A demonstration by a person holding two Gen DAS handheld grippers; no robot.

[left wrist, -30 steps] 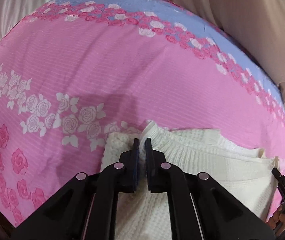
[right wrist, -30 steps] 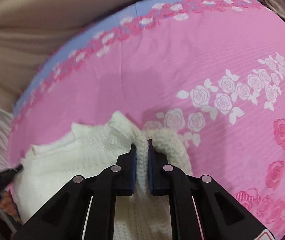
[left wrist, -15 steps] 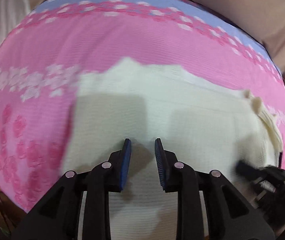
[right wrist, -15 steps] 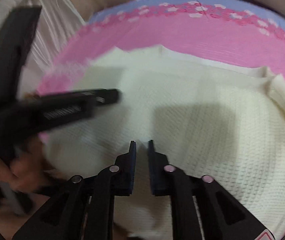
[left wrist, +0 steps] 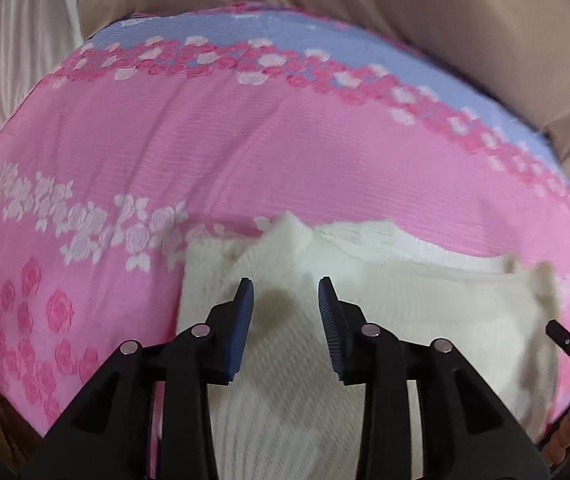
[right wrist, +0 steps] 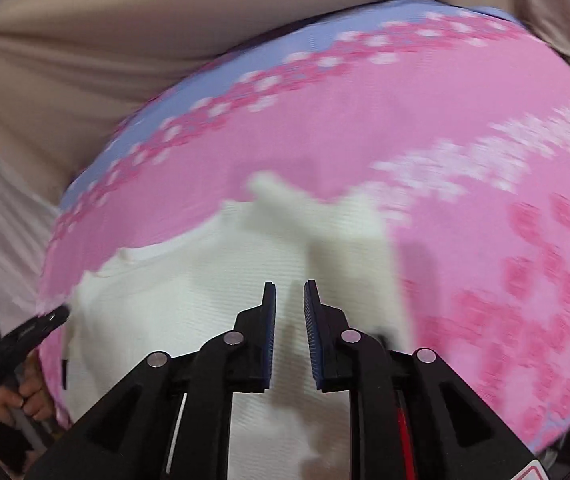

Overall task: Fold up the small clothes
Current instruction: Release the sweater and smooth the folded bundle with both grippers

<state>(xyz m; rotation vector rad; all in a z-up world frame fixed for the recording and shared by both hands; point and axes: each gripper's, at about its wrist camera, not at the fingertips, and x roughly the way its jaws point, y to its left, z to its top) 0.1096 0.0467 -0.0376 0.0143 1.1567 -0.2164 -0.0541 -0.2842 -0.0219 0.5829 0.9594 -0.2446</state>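
Cream knit garment is laid flat on pink rose-print sheet. Left gripper and right gripper are held above it, jaws opening, nothing gripped between them.

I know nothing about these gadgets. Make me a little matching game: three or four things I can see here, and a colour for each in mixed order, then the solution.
Things:
1. knitted garment
2. bed sheet
3. left gripper finger pads
4. curtain

Colours:
A. dark blue
B. beige
C. cream white
D. pink with roses

Pairs: 1-C, 2-D, 3-A, 4-B
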